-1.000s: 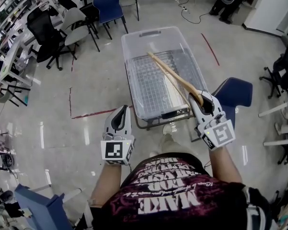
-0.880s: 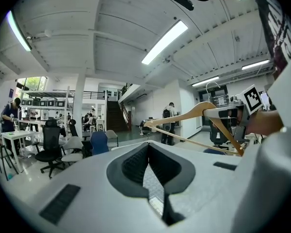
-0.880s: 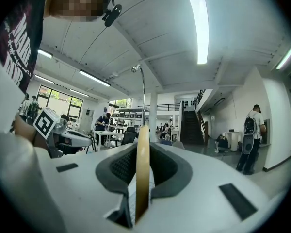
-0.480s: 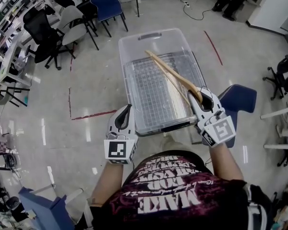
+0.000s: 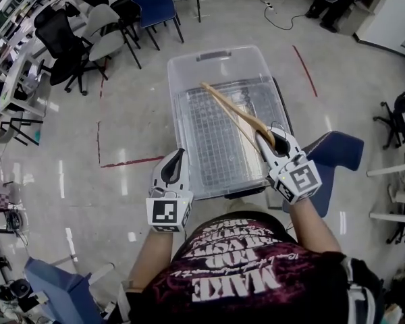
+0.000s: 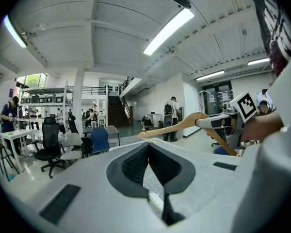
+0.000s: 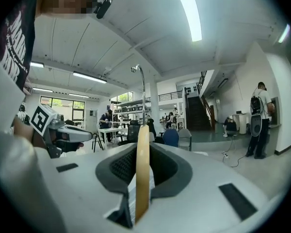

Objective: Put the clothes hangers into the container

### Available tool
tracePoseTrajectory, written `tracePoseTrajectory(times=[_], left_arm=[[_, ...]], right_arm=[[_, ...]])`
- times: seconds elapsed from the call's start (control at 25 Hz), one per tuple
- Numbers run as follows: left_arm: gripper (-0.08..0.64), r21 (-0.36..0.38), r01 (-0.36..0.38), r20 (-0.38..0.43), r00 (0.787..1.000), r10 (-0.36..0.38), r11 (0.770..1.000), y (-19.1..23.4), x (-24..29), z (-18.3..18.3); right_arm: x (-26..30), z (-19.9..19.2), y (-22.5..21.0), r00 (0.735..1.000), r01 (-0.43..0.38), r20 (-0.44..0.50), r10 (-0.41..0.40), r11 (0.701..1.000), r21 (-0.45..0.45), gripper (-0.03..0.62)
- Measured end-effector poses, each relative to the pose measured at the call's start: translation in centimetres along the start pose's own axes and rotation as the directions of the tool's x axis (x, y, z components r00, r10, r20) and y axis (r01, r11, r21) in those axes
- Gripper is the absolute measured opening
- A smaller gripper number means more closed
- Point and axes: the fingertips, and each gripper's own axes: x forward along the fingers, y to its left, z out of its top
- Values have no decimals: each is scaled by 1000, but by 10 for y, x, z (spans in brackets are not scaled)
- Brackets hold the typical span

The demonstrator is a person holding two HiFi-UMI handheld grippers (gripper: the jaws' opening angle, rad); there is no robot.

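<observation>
- The right gripper (image 5: 264,136) grips 1 wooden hanger (image 5: 233,110) above the clear container (image 5: 182,69).
- The left gripper (image 5: 179,155) is closed and holds nothing.
- No hanger seems to lie inside yet.

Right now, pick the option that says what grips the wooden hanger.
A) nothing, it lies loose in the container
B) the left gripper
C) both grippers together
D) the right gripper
D: the right gripper is shut on the wooden hanger, whose bar stands between its jaws in the right gripper view. The left gripper has its jaws together with nothing between them.
</observation>
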Motion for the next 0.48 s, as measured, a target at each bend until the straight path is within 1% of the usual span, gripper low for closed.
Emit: tracePoseTrajectory(times=[0.24,0.48], left_arm=[[6,-5,-41,-6,999,41,999,7,14,4],[6,-8,-77,-21,997,77,997,8,24,3]], right_arm=[[31,-37,-16,996,-37,-84,36,999,-16,60],[56,-84,-32,980,-72,-188,68,997,-15,60]])
